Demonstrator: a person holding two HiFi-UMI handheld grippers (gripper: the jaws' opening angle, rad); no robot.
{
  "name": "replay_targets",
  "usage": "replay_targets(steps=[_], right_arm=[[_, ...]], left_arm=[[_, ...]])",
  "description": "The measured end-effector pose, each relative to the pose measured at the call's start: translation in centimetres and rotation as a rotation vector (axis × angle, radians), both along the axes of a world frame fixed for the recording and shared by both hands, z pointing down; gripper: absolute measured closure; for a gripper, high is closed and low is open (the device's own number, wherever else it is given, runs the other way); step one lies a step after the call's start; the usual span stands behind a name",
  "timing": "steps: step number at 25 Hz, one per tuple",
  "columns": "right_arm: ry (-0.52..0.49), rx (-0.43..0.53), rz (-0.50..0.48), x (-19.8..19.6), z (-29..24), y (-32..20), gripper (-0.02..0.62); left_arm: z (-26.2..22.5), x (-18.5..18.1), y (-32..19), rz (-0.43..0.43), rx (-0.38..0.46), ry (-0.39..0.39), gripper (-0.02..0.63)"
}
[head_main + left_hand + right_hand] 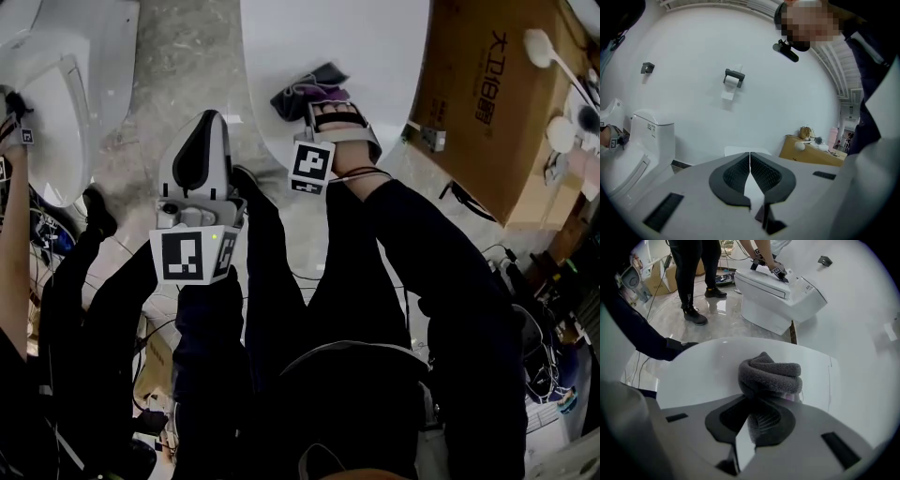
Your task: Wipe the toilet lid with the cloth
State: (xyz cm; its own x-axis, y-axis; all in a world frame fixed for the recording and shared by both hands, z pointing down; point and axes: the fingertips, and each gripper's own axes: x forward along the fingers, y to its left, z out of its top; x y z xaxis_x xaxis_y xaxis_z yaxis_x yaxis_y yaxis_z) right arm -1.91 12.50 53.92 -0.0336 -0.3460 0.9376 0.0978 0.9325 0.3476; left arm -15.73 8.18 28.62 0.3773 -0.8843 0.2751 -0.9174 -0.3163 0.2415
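Note:
The white toilet lid point(328, 37) lies at the top middle of the head view and fills the middle of the right gripper view point(708, 376). My right gripper point(323, 94) is shut on a bunched dark grey cloth point(771, 373), which rests on the lid near its front edge; the cloth point(305, 94) pokes out to the left of the jaws. My left gripper point(199, 155) hangs off the lid's left side over the floor, jaws shut with nothing between them point(750, 166).
A second white toilet point(56, 103) stands at the left, with another person's hand point(11, 117) on it. A brown cardboard box point(492, 94) sits right of the lid. Cables point(37, 234) and gear lie on the marble floor point(187, 56). A paper holder point(733, 77) hangs on the wall.

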Motion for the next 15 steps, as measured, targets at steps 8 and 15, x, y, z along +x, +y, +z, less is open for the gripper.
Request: replay_targets(steps=[8,15], right_arm=[[-0.030,-0.138,0.023,0.3,0.5,10.6,0.548],[-0.050,-0.200,0.023,0.7,0.8,15.2,0.548]], left_arm=[[-0.5,0.9,0.7,0.013,0.010,-0.006,0.589],[-0.6,2.0,1.1,0.026,0.015,-0.010,0.589]])
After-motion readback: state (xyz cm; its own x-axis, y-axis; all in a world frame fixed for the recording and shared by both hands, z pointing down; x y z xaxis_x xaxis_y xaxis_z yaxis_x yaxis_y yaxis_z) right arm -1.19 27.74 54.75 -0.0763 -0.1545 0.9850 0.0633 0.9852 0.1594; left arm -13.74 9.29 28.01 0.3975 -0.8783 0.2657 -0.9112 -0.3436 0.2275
